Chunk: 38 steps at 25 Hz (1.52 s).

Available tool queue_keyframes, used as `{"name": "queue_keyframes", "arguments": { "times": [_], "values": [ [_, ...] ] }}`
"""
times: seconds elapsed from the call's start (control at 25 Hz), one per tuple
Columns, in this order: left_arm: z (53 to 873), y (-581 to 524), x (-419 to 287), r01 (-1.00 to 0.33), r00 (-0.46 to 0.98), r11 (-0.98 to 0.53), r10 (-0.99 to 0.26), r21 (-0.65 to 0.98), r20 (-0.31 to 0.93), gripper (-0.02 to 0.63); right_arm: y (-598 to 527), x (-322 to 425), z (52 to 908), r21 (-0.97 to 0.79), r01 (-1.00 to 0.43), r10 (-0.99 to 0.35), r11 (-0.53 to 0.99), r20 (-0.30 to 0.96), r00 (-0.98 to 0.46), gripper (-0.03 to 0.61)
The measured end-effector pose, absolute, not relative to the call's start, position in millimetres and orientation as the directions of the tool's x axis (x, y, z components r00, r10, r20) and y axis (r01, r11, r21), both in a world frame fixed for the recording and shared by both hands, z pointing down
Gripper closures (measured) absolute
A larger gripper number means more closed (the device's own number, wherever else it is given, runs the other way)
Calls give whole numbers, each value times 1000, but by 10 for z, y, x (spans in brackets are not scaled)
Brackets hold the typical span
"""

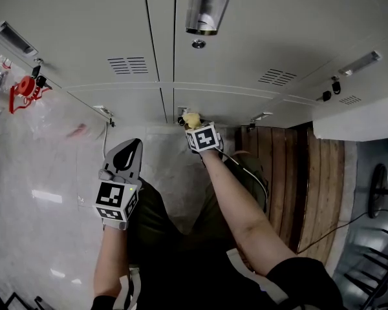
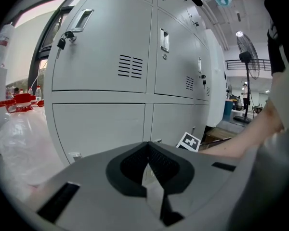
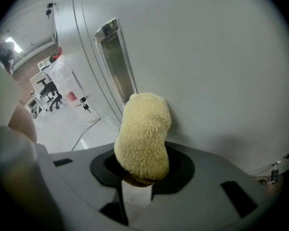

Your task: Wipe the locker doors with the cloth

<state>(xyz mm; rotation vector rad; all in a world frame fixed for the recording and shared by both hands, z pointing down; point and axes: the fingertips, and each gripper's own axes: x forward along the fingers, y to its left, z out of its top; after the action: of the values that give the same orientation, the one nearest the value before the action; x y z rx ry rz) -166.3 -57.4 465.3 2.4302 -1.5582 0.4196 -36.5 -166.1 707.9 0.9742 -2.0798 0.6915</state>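
Grey metal locker doors (image 1: pixel 116 31) fill the head view's top and stand ahead in the left gripper view (image 2: pixel 101 61). My right gripper (image 1: pixel 194 124) is shut on a fluffy yellow cloth (image 3: pixel 143 136), and the cloth (image 1: pixel 192 119) presses against a lower locker door (image 3: pixel 212 66) beside a recessed handle (image 3: pixel 116 61). Lower left, my left gripper (image 1: pixel 126 157) hangs away from the lockers, shut with nothing between its jaws (image 2: pixel 148 163).
A clear plastic bag (image 1: pixel 55 118) and red items (image 1: pixel 27 88) lie at the left. Wooden boards (image 1: pixel 288 186) lie on the floor at the right. A cable (image 1: pixel 349 221) runs across them. A standing fan (image 2: pixel 248 57) is far right.
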Motion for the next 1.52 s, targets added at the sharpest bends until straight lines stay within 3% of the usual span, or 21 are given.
{"name": "queue_keyframes", "arguments": {
  "times": [0.64, 1.52],
  "values": [
    [4593, -511, -1784, -928, 344, -372, -866, -6, 363, 604, -1660, -336, 7411, -190, -841, -370, 507, 833, -411, 457],
    [4760, -723, -1296, -898, 401, -440, -830, -12, 389, 604, -1739, 815, 7346, -324, -931, -427, 169, 827, -365, 459]
  ]
}}
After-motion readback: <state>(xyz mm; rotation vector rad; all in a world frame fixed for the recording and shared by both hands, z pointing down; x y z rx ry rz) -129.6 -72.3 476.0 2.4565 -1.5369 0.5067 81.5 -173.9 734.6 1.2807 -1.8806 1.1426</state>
